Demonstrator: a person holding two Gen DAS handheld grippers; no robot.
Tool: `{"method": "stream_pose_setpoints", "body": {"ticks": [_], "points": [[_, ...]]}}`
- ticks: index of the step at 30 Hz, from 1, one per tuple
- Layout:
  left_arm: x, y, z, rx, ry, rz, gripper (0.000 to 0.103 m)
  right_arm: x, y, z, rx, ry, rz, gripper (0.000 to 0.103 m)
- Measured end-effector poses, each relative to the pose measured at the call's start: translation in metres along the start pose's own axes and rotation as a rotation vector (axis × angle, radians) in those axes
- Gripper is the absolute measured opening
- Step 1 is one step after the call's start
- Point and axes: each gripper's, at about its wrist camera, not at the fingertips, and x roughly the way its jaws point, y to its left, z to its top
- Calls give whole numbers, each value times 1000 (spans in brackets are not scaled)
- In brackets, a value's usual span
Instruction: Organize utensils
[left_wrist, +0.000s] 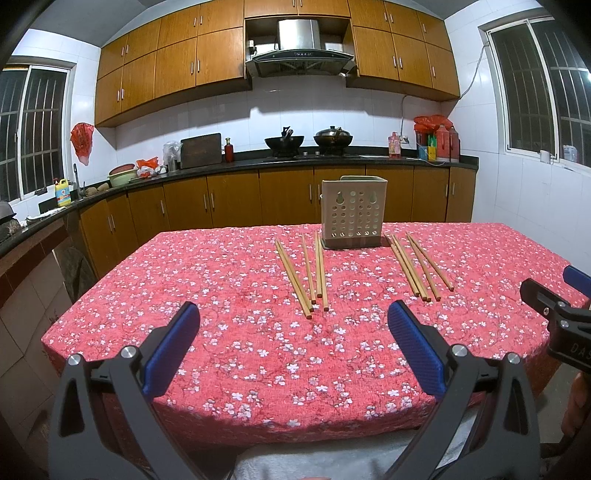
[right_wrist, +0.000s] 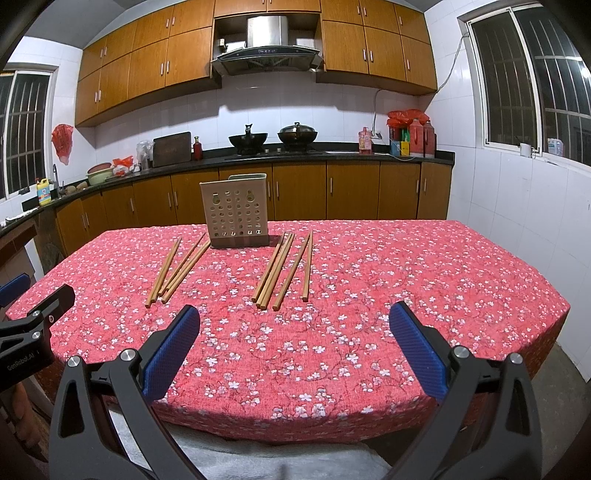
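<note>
A beige perforated utensil holder (left_wrist: 352, 212) (right_wrist: 236, 214) stands upright at the far middle of the table. Two groups of wooden chopsticks lie flat in front of it: a left group (left_wrist: 306, 273) (right_wrist: 177, 267) and a right group (left_wrist: 417, 266) (right_wrist: 284, 269). My left gripper (left_wrist: 293, 314) is open and empty, held above the table's near edge, short of the left group. My right gripper (right_wrist: 295, 317) is open and empty, also over the near edge, short of the right group. Each gripper shows at the edge of the other's view (left_wrist: 554, 306) (right_wrist: 37, 314).
The table wears a red floral cloth (left_wrist: 240, 295) (right_wrist: 406, 277). Behind it run wooden cabinets and a dark counter (left_wrist: 295, 158) with woks, bottles and a cutting board. A white towel (right_wrist: 258, 458) lies below the table's near edge.
</note>
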Motion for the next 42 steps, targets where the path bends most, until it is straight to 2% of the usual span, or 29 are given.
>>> {"method": "stream_pose_setpoints", "body": {"ticks": [19, 21, 27, 33, 37, 41, 42], "points": [[6, -2, -2, -7, 15, 1, 99, 3, 1, 0, 12, 20, 17, 101], [20, 3, -9, -20, 34, 6, 99, 9, -3, -1, 21, 40, 17, 101], [65, 26, 6, -83, 154, 61, 99, 45, -20, 6, 110, 154, 0, 101], [120, 47, 17, -107, 295, 70, 99, 93, -36, 25, 143, 244, -90, 100], [154, 59, 20, -127, 365, 60, 99, 129, -45, 37, 161, 317, -81, 80], [177, 67, 24, -168, 394, 29, 99, 169, -47, 41, 182, 403, -27, 62], [183, 67, 26, -169, 398, 24, 96, 178, -48, 42, 185, 417, -16, 56]]}}
